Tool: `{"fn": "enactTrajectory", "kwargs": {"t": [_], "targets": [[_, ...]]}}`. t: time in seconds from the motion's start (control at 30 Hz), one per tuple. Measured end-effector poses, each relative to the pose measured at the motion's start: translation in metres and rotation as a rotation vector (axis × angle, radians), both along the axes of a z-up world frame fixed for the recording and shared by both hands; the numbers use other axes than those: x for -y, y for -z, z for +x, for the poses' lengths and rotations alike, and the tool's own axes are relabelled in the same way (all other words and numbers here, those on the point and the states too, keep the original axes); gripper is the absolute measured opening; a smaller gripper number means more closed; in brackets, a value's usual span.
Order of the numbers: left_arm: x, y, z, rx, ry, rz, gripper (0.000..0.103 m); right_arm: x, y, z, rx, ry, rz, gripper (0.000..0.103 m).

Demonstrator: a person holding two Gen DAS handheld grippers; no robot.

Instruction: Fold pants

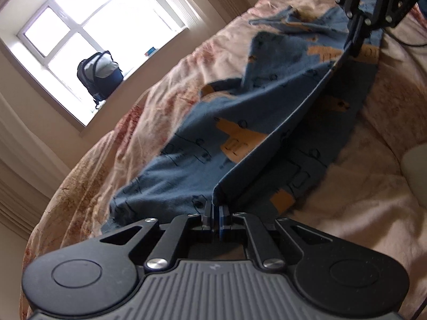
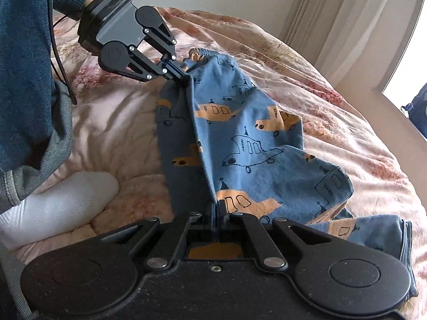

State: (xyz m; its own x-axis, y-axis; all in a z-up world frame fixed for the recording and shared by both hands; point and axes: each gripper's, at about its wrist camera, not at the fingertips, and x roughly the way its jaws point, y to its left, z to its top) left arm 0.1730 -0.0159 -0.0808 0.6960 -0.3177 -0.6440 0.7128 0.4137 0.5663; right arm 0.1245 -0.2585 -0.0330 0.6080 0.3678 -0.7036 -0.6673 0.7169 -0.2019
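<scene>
Both your tongs, left tongs [image 1: 216,214] and right tongs [image 2: 216,208], were clamped on the blue pants [image 2: 256,144] over the bed [image 2: 333,122]; no writing was legible.

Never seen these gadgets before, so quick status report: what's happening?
Left gripper and right gripper both clamped on pants. Edge stretched taut between them above bed. Nothing in the way.

A bed [image 1: 165,80] spread with a rumpled pale pink quilt [image 2: 333,122], mottled with faded reddish flowers, fills the room beneath and ahead of the tongs. Beyond its far edge stands a cream wall [image 1: 16,85] with a white-framed window [image 1: 88,26], glaring with daylight. A dark blue backpack [image 1: 100,73] sits on the sill. Pale curtains [image 2: 328,13] hang beside the window.
</scene>
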Motion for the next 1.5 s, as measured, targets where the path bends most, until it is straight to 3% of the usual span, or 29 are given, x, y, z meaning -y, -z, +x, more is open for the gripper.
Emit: {"fn": "enactTrajectory", "kwargs": {"t": [0.17, 0.33, 0.37, 0.47, 0.5, 0.53, 0.67, 0.7, 0.77, 0.83, 0.93, 1.07, 1.13, 1.2, 1.3, 1.37, 1.5], "targets": [[0.000, 0.006, 0.000, -0.025, -0.007, 0.027, 0.008, -0.004, 0.012, -0.001, -0.029, -0.016, -0.032, 0.000], [0.002, 0.000, 0.000, -0.080, -0.033, 0.013, 0.023, -0.007, 0.020, -0.002, -0.056, -0.034, -0.052, 0.001], [0.002, -0.002, 0.001, -0.092, -0.038, 0.007, 0.034, -0.007, 0.021, -0.002, -0.058, -0.034, -0.052, 0.003], [0.004, -0.015, 0.002, -0.099, -0.074, -0.016, 0.082, -0.007, 0.022, -0.003, -0.077, -0.027, -0.038, 0.013], [0.005, -0.020, 0.002, -0.102, -0.077, -0.032, 0.093, -0.007, 0.022, -0.004, -0.080, -0.027, -0.032, 0.018], [0.006, -0.026, 0.003, -0.107, -0.078, -0.050, 0.093, -0.007, 0.022, -0.004, -0.085, -0.031, -0.026, 0.026], [0.017, -0.042, 0.004, -0.126, -0.113, -0.123, 0.099, -0.007, 0.016, -0.010, -0.070, -0.019, -0.018, 0.042], [0.022, -0.046, 0.003, -0.129, -0.117, -0.151, 0.100, -0.005, 0.014, -0.012, -0.054, -0.003, -0.012, 0.052], [0.034, -0.049, -0.001, -0.127, -0.095, -0.168, 0.100, 0.001, 0.007, -0.014, -0.022, 0.038, 0.003, 0.058], [0.051, -0.050, -0.010, -0.118, -0.041, -0.177, 0.101, 0.010, 0.001, -0.014, 0.014, 0.105, 0.012, 0.071], [0.081, -0.049, -0.018, -0.143, 0.050, -0.189, 0.102, 0.030, -0.013, -0.014, 0.075, 0.243, 0.047, 0.082], [0.130, -0.050, -0.023, -0.223, 0.147, -0.246, 0.103, 0.077, -0.043, -0.022, 0.135, 0.535, 0.150, 0.089], [0.154, -0.051, -0.023, -0.272, 0.173, -0.285, 0.103, 0.102, -0.063, -0.036, 0.157, 0.654, 0.212, 0.101], [0.174, -0.053, -0.019, -0.331, 0.170, -0.342, 0.103, 0.121, -0.084, -0.048, 0.178, 0.738, 0.222, 0.102], [0.192, -0.055, -0.011, -0.414, 0.105, -0.404, 0.101, 0.140, -0.118, -0.046, 0.123, 0.791, 0.213, 0.102], [0.196, -0.055, -0.008, -0.465, 0.054, -0.431, 0.094, 0.150, -0.132, -0.029, 0.058, 0.795, 0.230, 0.102], [0.193, -0.051, -0.004, -0.507, 0.004, -0.448, 0.082, 0.155, -0.131, 0.033, -0.111, 0.801, 0.294, 0.102]]}}
